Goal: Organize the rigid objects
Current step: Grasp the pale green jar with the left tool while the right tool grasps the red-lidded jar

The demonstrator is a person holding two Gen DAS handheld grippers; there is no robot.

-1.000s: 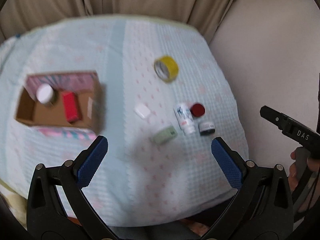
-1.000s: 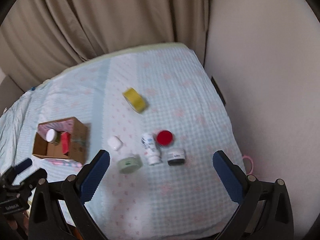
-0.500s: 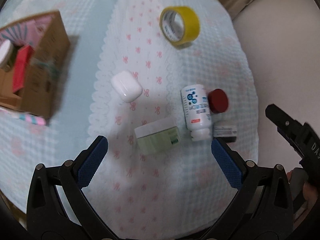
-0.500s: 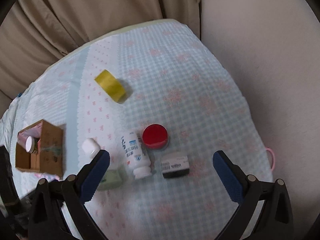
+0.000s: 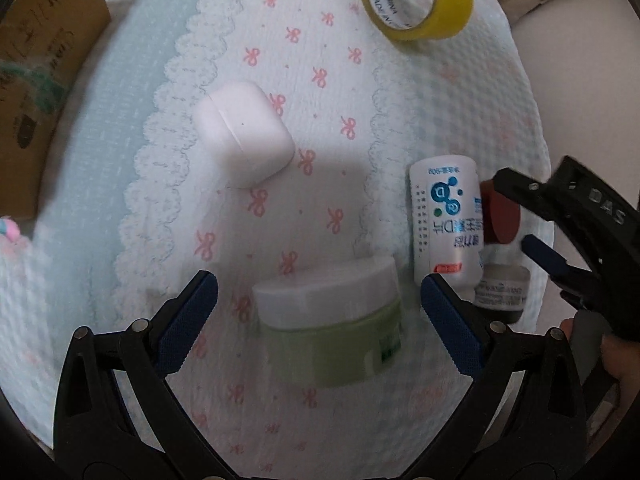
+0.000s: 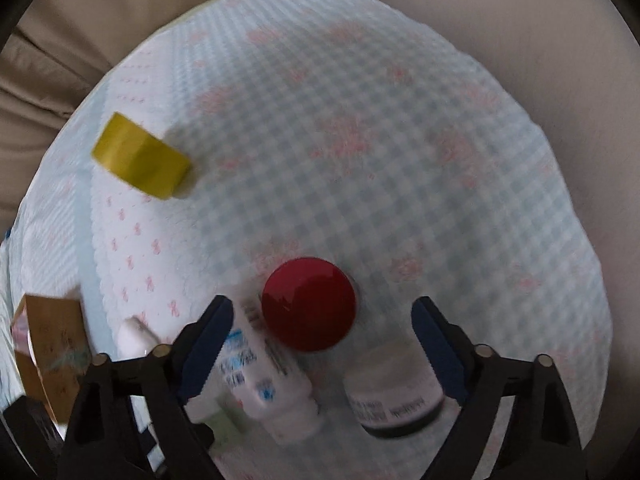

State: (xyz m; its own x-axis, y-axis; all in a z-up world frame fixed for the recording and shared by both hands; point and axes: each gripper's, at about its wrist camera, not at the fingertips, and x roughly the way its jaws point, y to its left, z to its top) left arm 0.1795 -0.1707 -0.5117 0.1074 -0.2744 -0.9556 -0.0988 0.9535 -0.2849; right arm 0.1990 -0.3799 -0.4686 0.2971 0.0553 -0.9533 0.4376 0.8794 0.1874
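Between the wide-open, empty left tongs point(image 5: 318, 312) lies the green jar point(image 5: 332, 332), untouched.

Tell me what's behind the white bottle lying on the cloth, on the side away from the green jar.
Beside the white bottle sits a red-lidded jar, and nearer its neck a small dark-based jar. In the left wrist view the right gripper covers part of both.
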